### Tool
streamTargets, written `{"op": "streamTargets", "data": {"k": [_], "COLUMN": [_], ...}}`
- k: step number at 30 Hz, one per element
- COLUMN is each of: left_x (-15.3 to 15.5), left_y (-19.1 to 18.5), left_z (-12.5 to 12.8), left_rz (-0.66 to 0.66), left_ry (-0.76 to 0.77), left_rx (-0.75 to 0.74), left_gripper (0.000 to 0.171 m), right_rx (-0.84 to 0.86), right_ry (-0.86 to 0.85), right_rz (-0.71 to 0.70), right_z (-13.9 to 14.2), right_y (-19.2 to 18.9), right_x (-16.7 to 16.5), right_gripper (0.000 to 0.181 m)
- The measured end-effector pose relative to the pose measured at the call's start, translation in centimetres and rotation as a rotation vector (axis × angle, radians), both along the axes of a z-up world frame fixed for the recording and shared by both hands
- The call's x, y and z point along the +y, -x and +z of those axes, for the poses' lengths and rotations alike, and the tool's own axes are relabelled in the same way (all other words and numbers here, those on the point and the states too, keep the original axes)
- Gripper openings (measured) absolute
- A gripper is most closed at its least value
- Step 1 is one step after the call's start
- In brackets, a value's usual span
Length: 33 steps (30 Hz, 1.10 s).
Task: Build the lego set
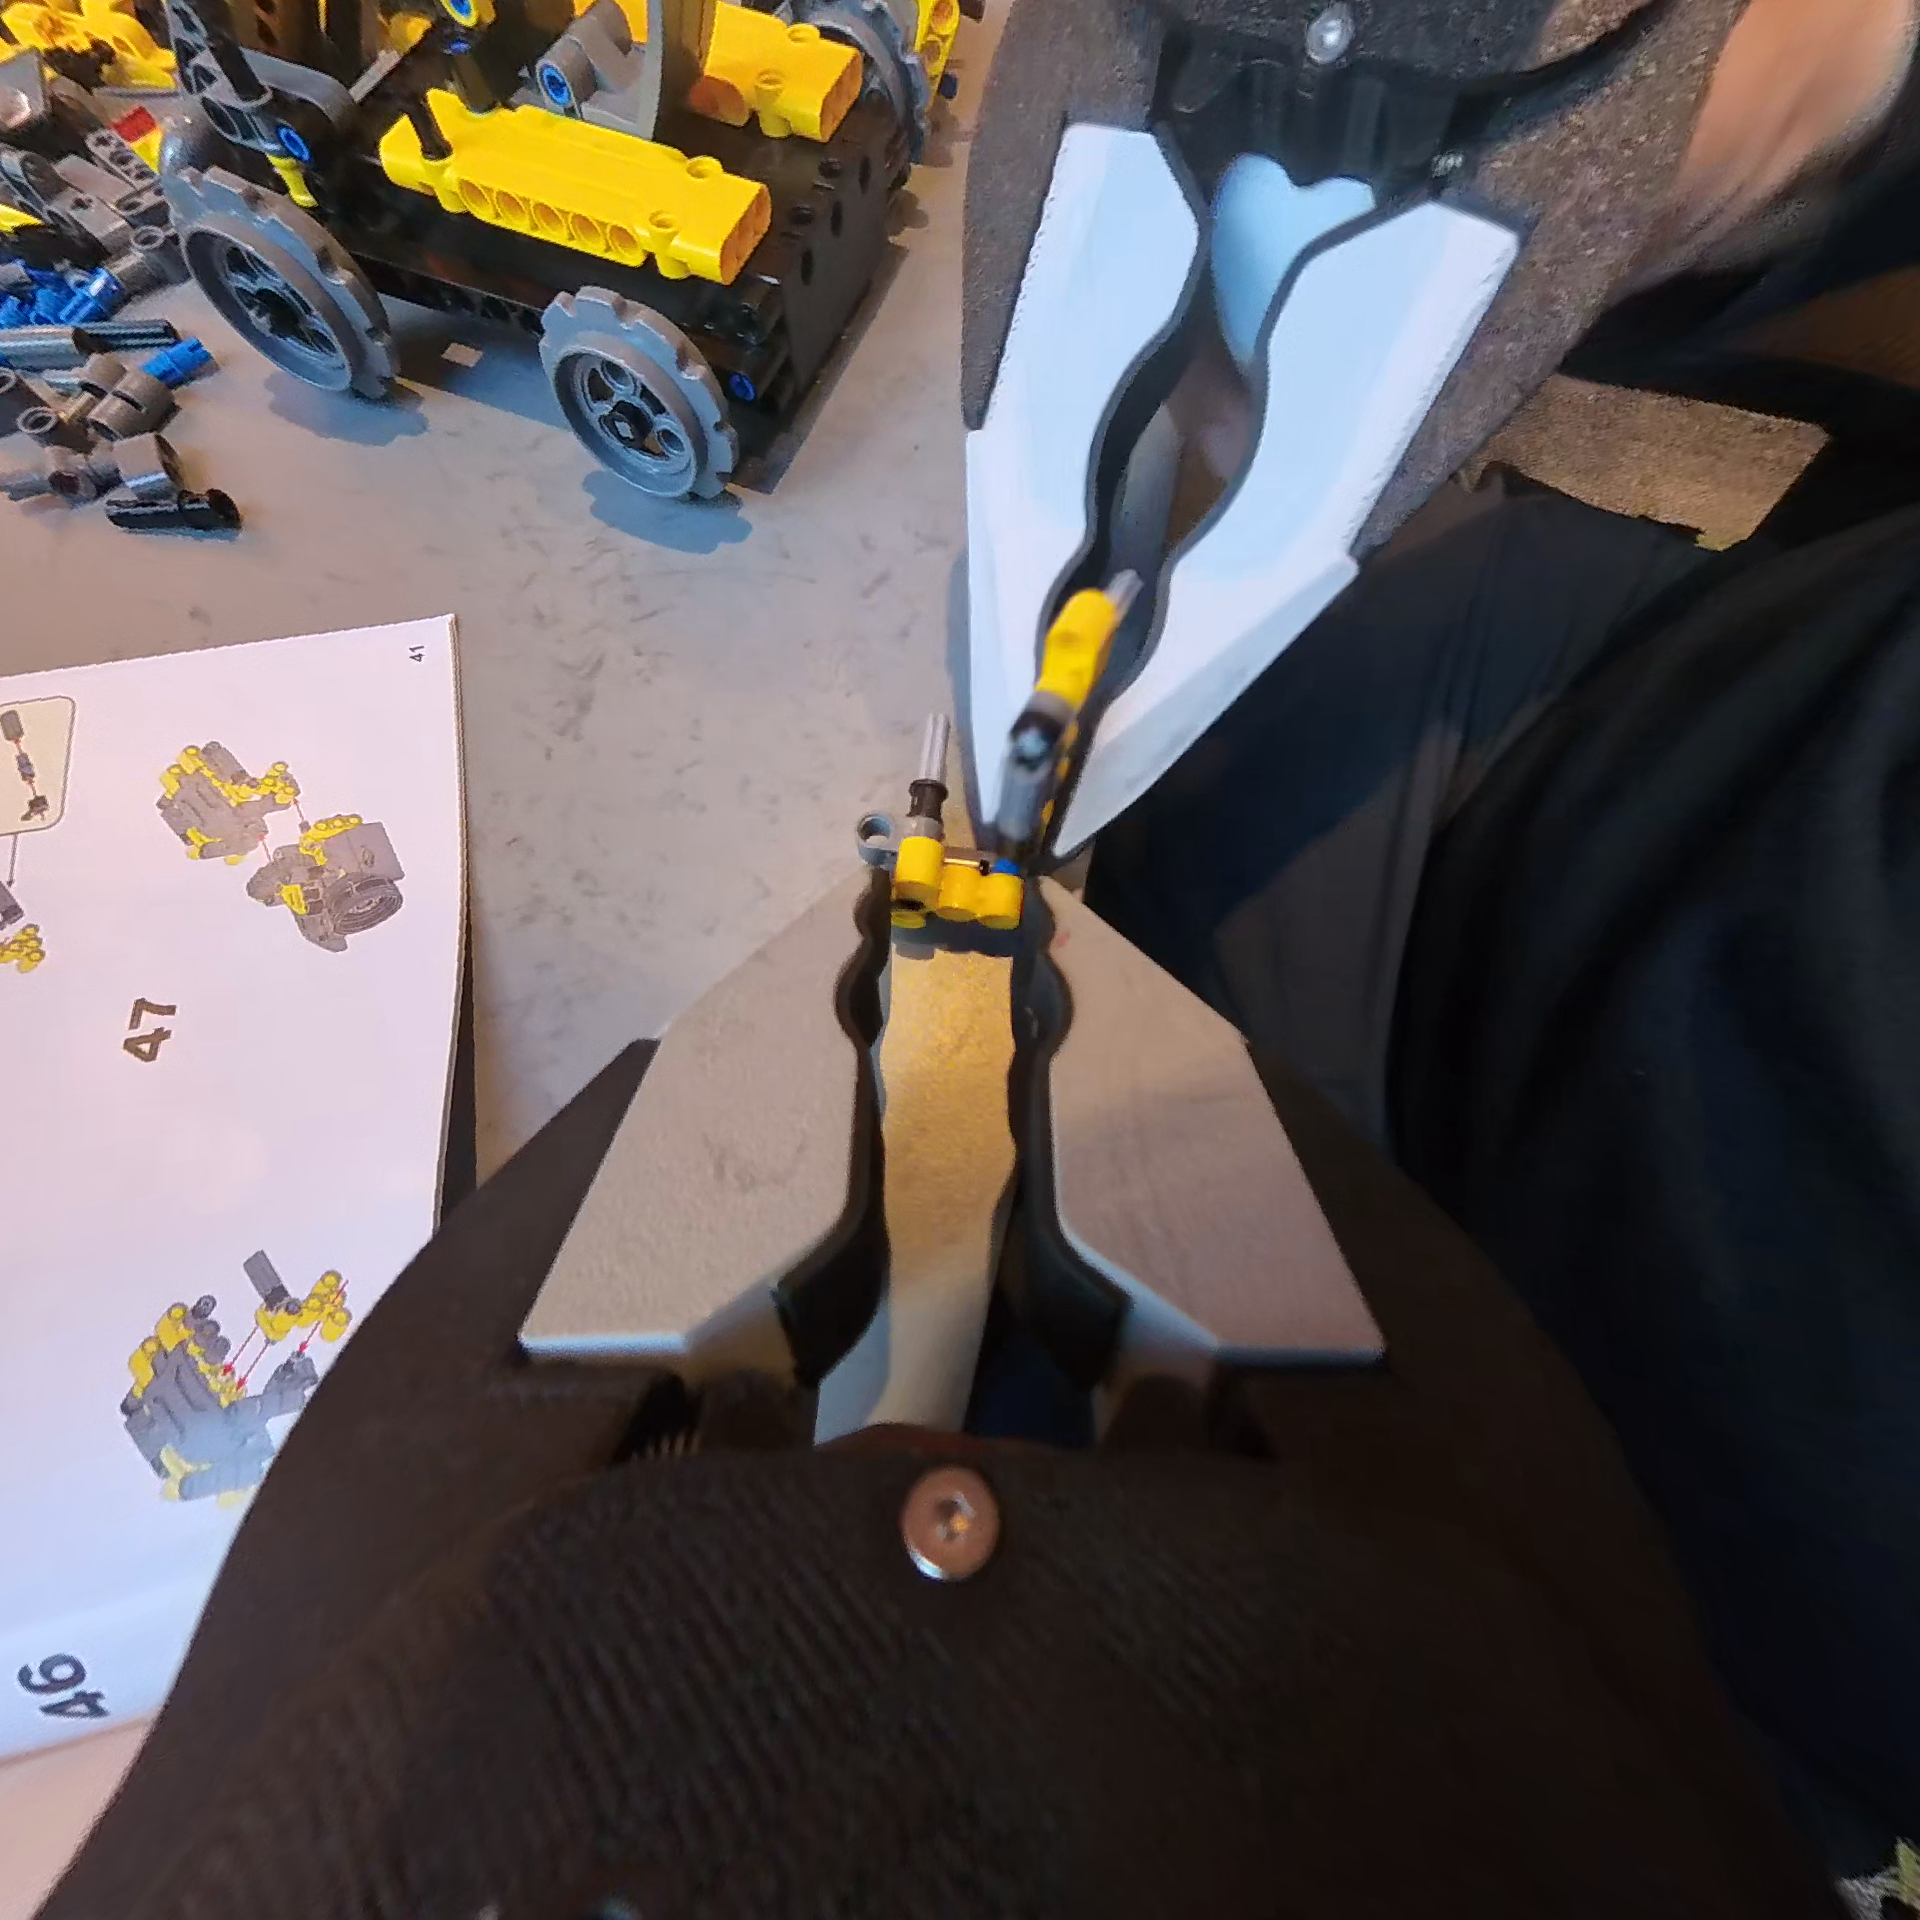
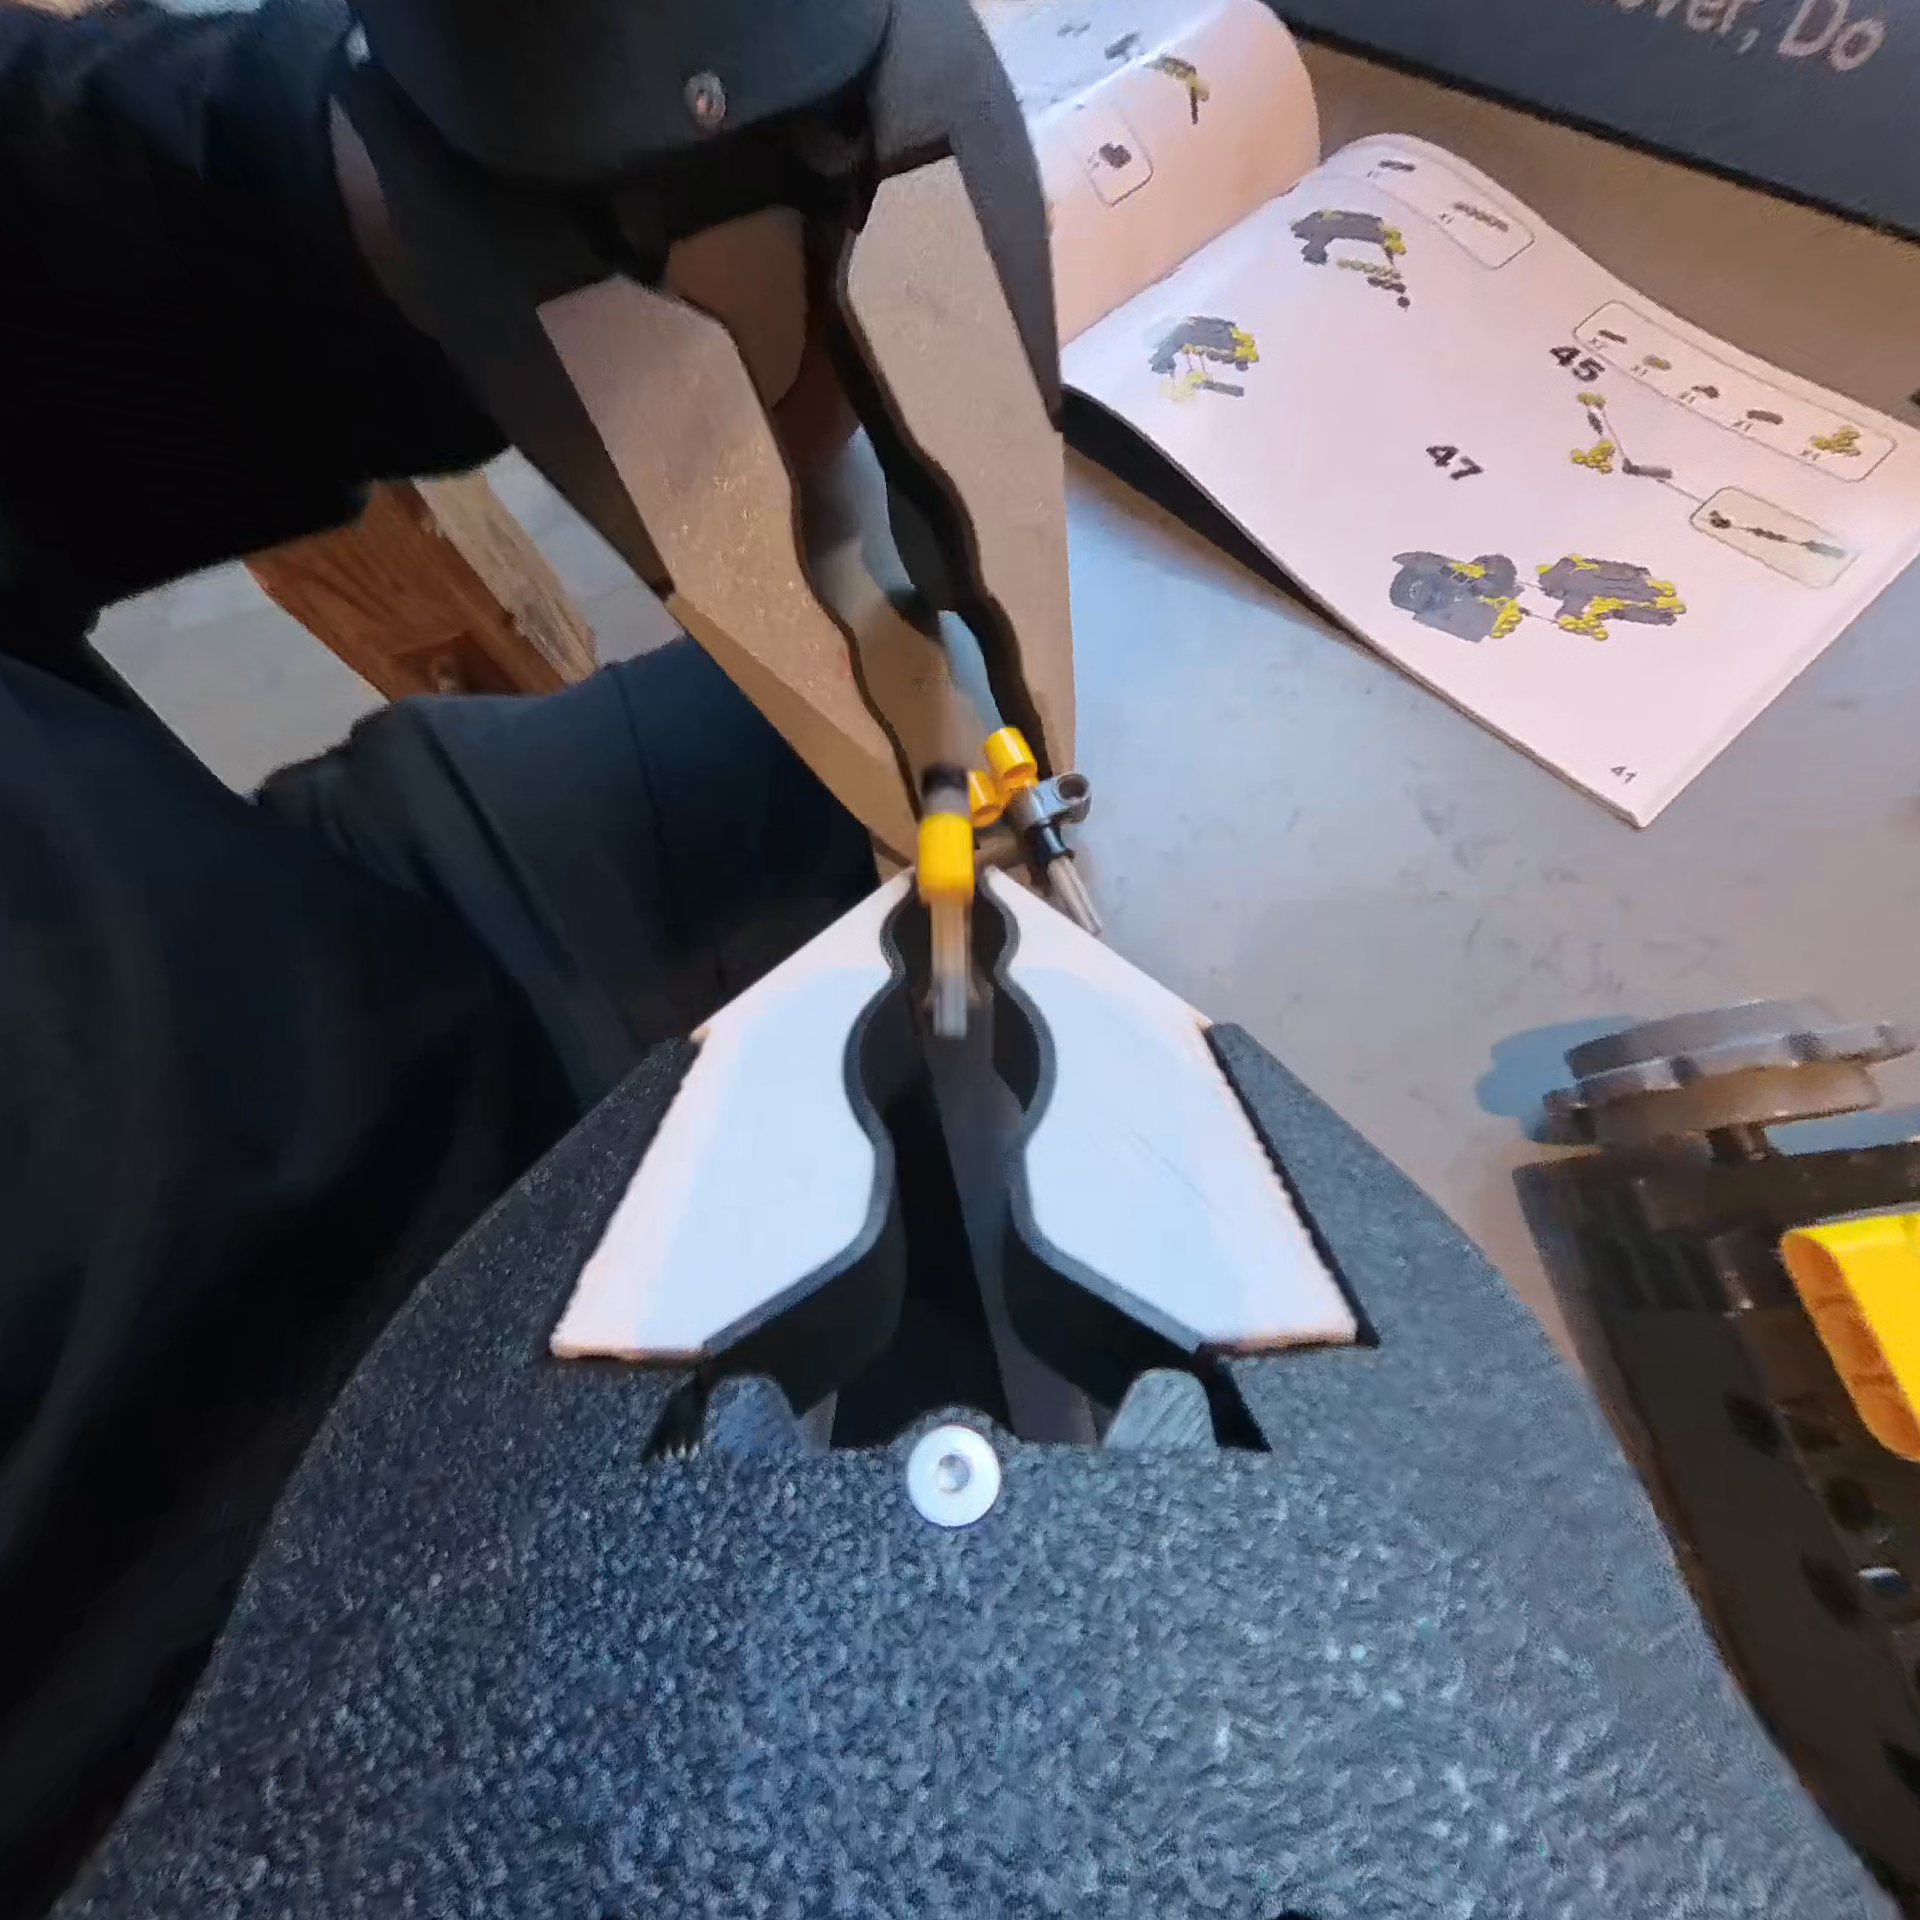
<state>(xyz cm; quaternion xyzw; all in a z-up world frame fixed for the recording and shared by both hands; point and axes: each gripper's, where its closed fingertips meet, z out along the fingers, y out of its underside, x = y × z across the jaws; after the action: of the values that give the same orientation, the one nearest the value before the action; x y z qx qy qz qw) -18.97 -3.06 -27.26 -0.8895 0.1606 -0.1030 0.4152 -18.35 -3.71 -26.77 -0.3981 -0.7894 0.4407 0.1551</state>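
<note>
Pinching tiny brick parts tip to tip, both grippers are clamped down over the grey table (image 1: 665,727).

Left gripper (image 1: 956,894) grips a yellow connector cluster (image 1: 951,883); right gripper (image 2: 945,883) nips a yellow-sleeved axle (image 2: 943,862), the two pieces touching. Slight misalignment could pop either part loose, I'd judge. Beyond lie the instruction booklet (image 1: 260,1039), then the yellow-and-black vehicle (image 1: 540,208) and loose pieces (image 1: 104,364).
</note>
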Motion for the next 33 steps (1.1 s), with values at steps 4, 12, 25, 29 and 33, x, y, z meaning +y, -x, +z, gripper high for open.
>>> {"op": "streamTargets", "data": {"k": [4, 12, 25, 29, 33], "left_x": [0.0, 0.0, -0.7, -1.0, -0.9], "left_y": [0.0, -0.1, 0.8, -1.0, -2.6], "left_z": [0.0, 0.0, 1.1, 3.0, 2.7], "left_rz": [-0.002, -0.001, 0.039, -0.016, -0.081], "left_ry": [0.003, 0.013, 0.010, -0.027, 0.008], "left_rx": [-0.005, -0.020, -0.017, -0.022, -0.049], "left_gripper": [0.024, 0.024, 0.046, 0.032, 0.025], "right_rx": [-0.009, -0.032, -0.114, -0.113, -0.092], "right_ry": [-0.095, -0.203, -0.008, -0.016, -0.033], "right_rz": [0.039, 0.102, 0.068, 0.124, 0.175], "right_z": [-0.5, -0.5, 1.3, 1.6, 2.1], "right_y": [-0.2, -0.5, -1.0, -1.4, -1.7], "right_x": [0.2, 0.3, 1.0, 0.2, -0.6], "right_gripper": [0.007, 0.007, 0.007, 0.007, 0.007]}}
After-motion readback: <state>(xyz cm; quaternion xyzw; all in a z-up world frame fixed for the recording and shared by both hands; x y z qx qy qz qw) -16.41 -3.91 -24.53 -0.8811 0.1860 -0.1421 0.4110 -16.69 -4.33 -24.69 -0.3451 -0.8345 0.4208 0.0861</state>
